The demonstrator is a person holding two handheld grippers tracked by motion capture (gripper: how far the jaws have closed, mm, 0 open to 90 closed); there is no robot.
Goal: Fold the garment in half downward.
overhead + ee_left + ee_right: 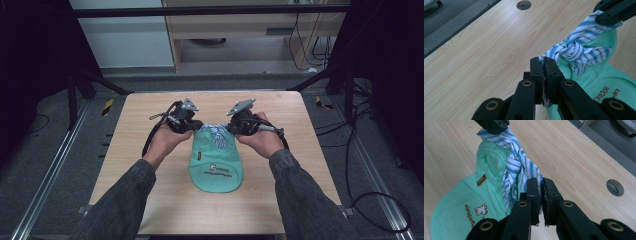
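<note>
A mint-green knitted garment with a small printed logo lies flat in the middle of the wooden table. At its far end sits a blue-and-white striped tie, knotted in the middle. My left gripper is shut on one end of the striped tie, which is pinched between its jaws. My right gripper is shut on the other end, a strip of cloth showing in the narrow slit of its jaws. The tie runs taut between the two. The green cloth spreads toward the person.
A round cable hole is set in the table's far part. Bare wood lies on both sides of the garment. Beyond the far edge are grey floor, black frame legs and cables.
</note>
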